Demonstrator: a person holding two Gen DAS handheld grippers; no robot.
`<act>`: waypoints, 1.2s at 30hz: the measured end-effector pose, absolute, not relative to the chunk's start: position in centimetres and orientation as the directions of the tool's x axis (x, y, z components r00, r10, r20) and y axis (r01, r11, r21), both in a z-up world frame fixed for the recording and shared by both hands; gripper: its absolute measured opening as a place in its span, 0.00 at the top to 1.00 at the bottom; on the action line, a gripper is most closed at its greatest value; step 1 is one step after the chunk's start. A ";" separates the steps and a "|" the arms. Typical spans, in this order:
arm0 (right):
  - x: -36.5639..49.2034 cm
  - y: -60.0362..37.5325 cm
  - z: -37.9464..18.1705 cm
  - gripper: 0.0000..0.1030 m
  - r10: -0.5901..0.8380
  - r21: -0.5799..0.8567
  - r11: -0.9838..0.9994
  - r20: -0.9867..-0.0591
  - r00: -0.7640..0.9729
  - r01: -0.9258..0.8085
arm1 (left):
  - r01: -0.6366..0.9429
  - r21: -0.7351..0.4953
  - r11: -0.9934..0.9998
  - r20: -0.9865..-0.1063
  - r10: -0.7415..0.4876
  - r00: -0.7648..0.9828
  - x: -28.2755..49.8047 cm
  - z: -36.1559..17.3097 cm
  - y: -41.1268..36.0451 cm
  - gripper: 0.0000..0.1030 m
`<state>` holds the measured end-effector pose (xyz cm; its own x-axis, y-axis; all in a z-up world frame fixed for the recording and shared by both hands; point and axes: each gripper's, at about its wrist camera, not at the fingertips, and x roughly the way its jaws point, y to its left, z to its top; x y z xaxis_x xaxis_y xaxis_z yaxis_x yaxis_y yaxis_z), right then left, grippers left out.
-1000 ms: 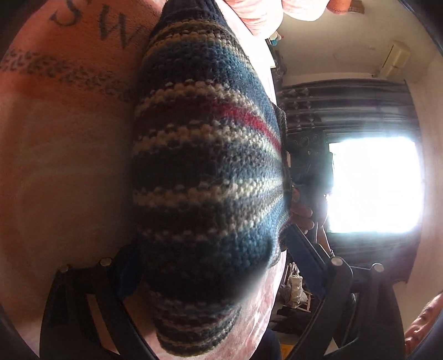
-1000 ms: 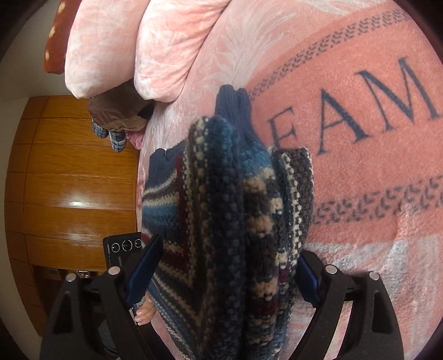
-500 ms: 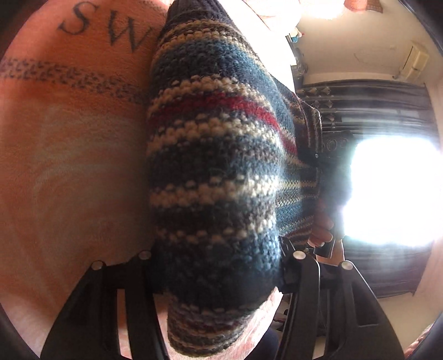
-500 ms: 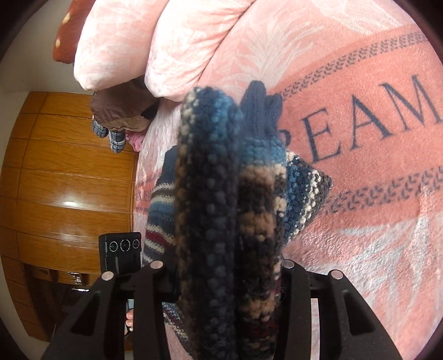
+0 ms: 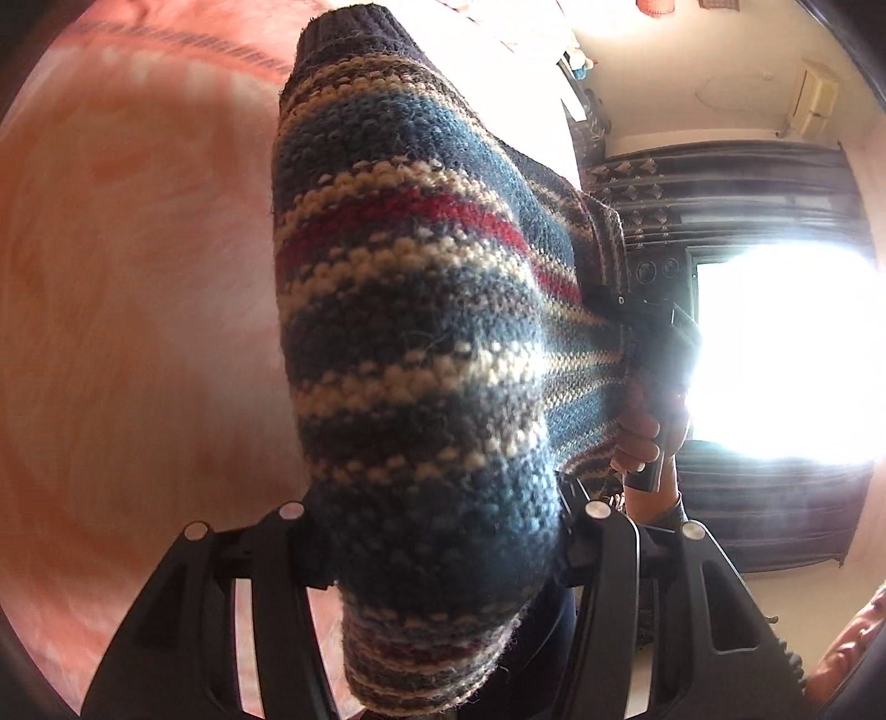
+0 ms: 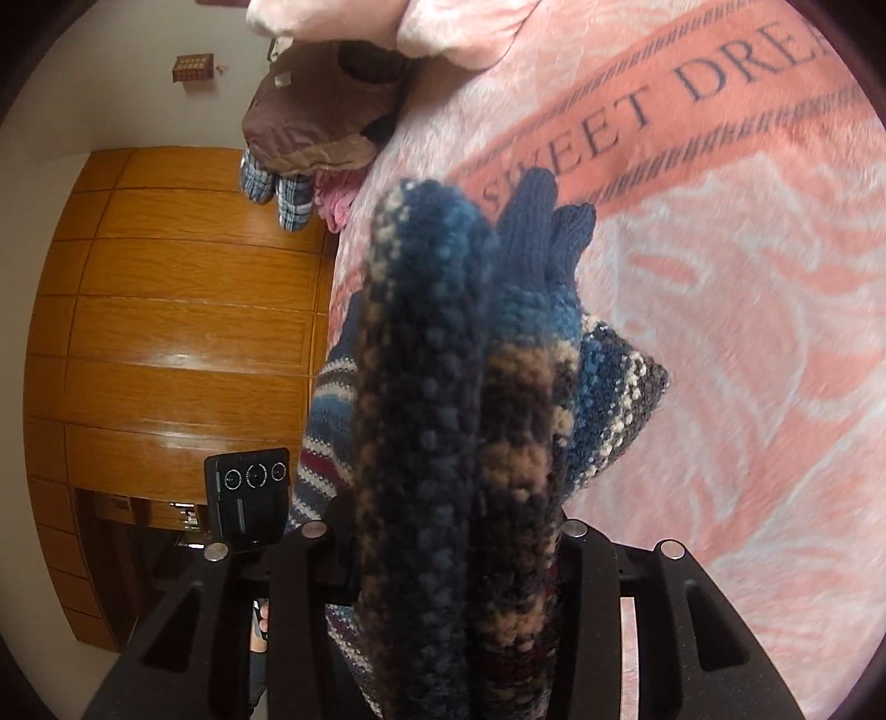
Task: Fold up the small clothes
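Left wrist view: the left hand-held gripper [image 5: 437, 531] is clamped on a striped knit sweater [image 5: 410, 310], both black fingers [image 5: 310, 554] pressed against a thick bunch of the wool. The sweater fills the middle of the frame and rises straight ahead of the fingers, its dark ribbed edge at the top. Stripes are blue, cream, dark grey and one red band. It appears lifted clear of the pink bed blanket [image 5: 138, 310] behind it, though the blanket is blurred and contact lower down cannot be ruled out. To the right, a person's hand [image 5: 642, 443] grips the handle of the other hand-held gripper, which pinches the far side of the same sweater. A bright window [image 5: 786, 354] with dark curtains sits beyond.

Right wrist view: the right hand-held gripper [image 6: 443, 537] is closed on a folded-over bundle of the striped knit sweater [image 6: 426, 387], the fingers [image 6: 581, 554] tight on either side. Two thick rolled layers stand upright between the fingers and block the centre. A navy cuff pokes out above the bundle, and a striped corner sticks out to the right. Behind lies the pink bed blanket [image 6: 720, 310] with printed lettering. Pillows [image 6: 360, 22] lie at the top, a wooden wardrobe [image 6: 183, 332] stands at left, and the camera body of the other hand-held gripper [image 6: 249, 493] is visible low left.
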<state>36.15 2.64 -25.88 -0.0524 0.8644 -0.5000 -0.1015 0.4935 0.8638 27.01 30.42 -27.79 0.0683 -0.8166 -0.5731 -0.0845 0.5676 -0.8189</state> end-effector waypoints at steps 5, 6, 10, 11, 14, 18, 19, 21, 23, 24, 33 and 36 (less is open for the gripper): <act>30.9 6.8 -31.0 0.52 0.840 0.851 0.521 -0.524 -0.139 -0.065 | -0.187 -0.780 0.597 -0.617 -0.784 0.072 21.4 -33.2 32.3 0.43; 30.3 7.2 -31.9 0.45 0.809 0.820 0.566 -0.572 -0.137 -0.079 | -0.214 -0.771 0.600 -0.626 -0.776 0.080 21.1 -34.2 32.3 0.38; 29.4 4.2 -30.2 0.30 0.791 0.792 0.607 -0.610 -0.051 -0.066 | -0.216 -0.725 0.654 -0.688 -0.700 0.192 19.9 -31.8 33.0 0.21; 28.9 3.3 -28.9 0.30 0.789 0.786 0.613 -0.615 0.001 -0.084 | -0.208 -0.678 0.705 -0.733 -0.631 0.252 19.4 -30.0 33.4 0.19; 27.7 0.7 -24.9 0.34 0.752 0.736 0.660 -0.645 0.136 -0.155 | -0.150 -0.646 0.749 -0.722 -0.535 0.439 17.3 -25.1 34.0 0.21; 27.1 1.6 -23.6 0.47 0.741 0.709 0.670 -0.654 0.153 -0.220 | 0.015 -0.833 0.553 -0.483 -0.739 0.469 16.4 -23.3 31.3 0.30; 26.9 2.1 -23.9 0.51 0.736 0.703 0.675 -0.662 0.140 -0.225 | 0.022 -0.854 0.520 -0.455 -0.767 0.452 16.1 -23.9 30.9 0.32; 26.9 2.6 -24.3 0.80 0.703 0.663 0.706 -0.698 0.136 -0.249 | -0.009 -0.868 0.496 -0.456 -0.790 0.409 16.3 -25.8 30.5 0.36; 26.3 3.4 -23.1 0.93 0.690 0.626 0.718 -0.699 0.189 -0.304 | -0.067 -0.892 0.447 -0.439 -0.823 0.360 15.0 -28.2 31.3 0.39; 25.9 3.4 -22.1 0.94 0.705 0.628 0.704 -0.673 0.223 -0.332 | -0.098 -0.883 0.458 -0.463 -0.821 0.334 13.4 -29.3 30.8 0.39; 27.3 2.1 -25.4 0.79 0.618 0.570 0.785 -0.746 0.247 -0.244 | -0.124 -0.899 0.420 -0.438 -0.866 0.243 14.4 -28.4 30.2 0.45; 25.6 2.0 -22.7 0.79 0.650 0.574 0.758 -0.706 0.281 -0.311 | -0.041 -0.911 0.410 -0.403 -0.868 0.290 16.7 -25.4 29.9 0.39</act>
<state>25.64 1.99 -22.69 0.2810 0.6500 -0.7061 -0.3112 0.7577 0.5737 16.73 29.93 -25.44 0.2903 -0.8678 -0.4033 -0.0406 0.4099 -0.9112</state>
